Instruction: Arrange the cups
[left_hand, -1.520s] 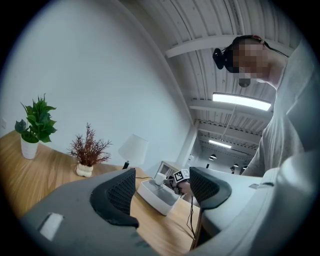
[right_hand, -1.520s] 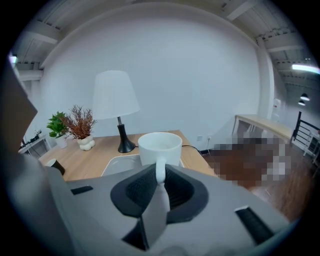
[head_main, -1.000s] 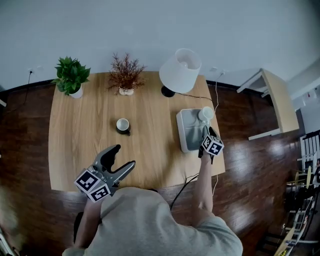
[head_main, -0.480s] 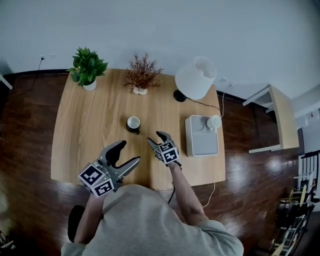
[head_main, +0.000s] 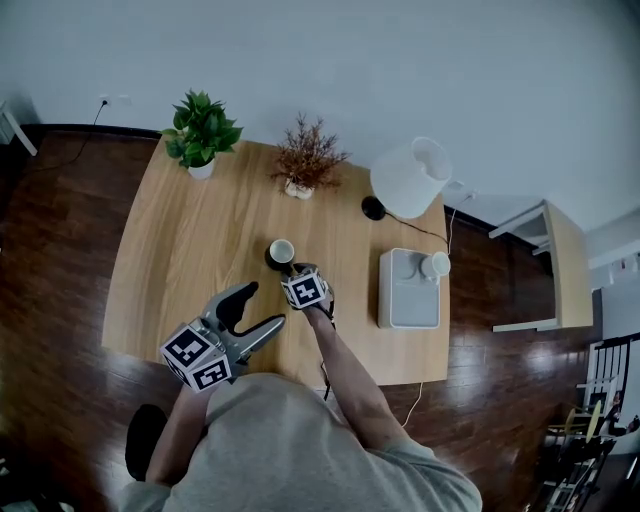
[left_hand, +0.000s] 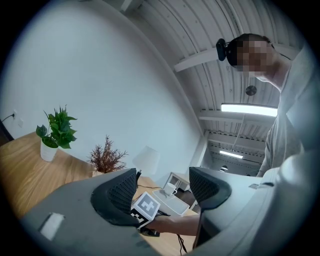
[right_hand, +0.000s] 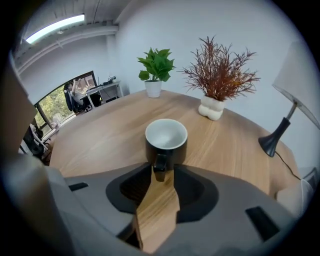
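Our right claw (right_hand: 163, 175) is closing, the handle (right_hand: 160, 168) of the black cup (right_hand: 166, 140) between its jaws; we should centre it, then squeeze gently; our left claw (left_hand: 161, 189) hangs apart, empty.

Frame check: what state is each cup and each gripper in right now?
Black cup: upright, empty, standing on the table.
White cup: upright, on the tray.
Left gripper: open, empty.
Right gripper: fingers closing, black cup's handle between them, not yet clamped.
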